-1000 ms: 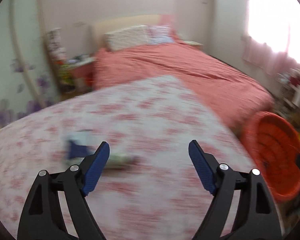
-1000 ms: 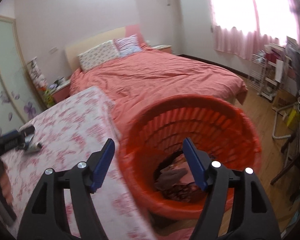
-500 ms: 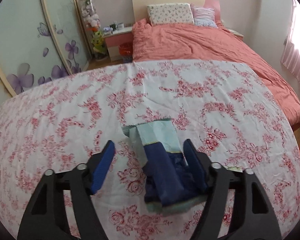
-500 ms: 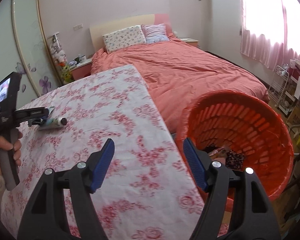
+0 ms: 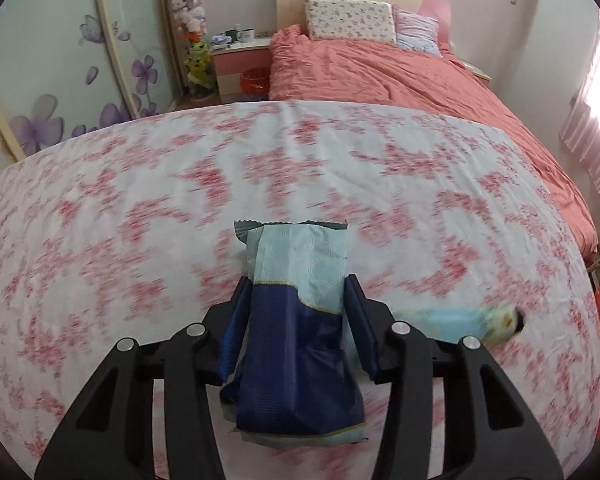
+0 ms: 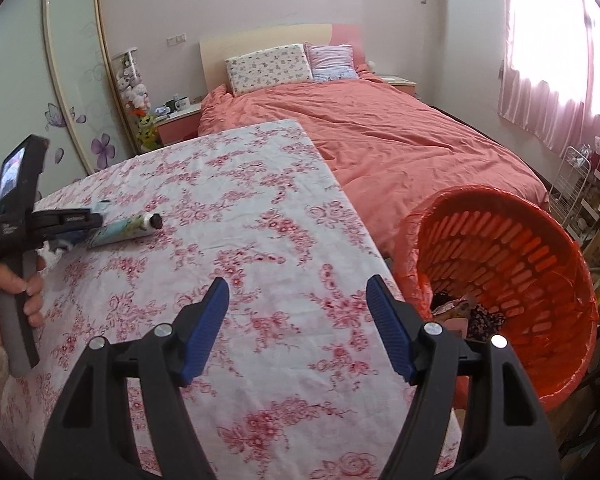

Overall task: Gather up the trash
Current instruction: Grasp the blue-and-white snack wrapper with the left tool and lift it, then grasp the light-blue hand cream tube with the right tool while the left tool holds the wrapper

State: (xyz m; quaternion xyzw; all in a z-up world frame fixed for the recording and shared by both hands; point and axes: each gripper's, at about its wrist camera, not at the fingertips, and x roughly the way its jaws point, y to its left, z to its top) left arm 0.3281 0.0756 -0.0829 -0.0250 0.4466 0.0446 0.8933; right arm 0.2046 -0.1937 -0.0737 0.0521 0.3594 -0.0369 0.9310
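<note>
A snack packet (image 5: 300,340), dark blue below and pale teal above, sits between the pads of my left gripper (image 5: 298,316). The jaws are closing, both pads touch its sides, and it stays sharp while the cloth under it blurs. A pale blue tube (image 5: 468,324) with a black cap lies just to the right. From the right wrist view, the left gripper (image 6: 72,220) is at the table's left beside the tube (image 6: 126,228), held by a hand. My right gripper (image 6: 298,320) hangs open over the floral tablecloth (image 6: 260,200) with nothing between its fingers.
An orange slatted basket (image 6: 500,264) lined with a bag stands off the table's right edge, with some trash inside. Behind the table is a bed (image 6: 400,140) with a coral cover. A wire rack (image 6: 576,184) stands by the window at right.
My left gripper came down over the packet and its jaws narrowed onto it. My right gripper swung left from above the basket to over the table.
</note>
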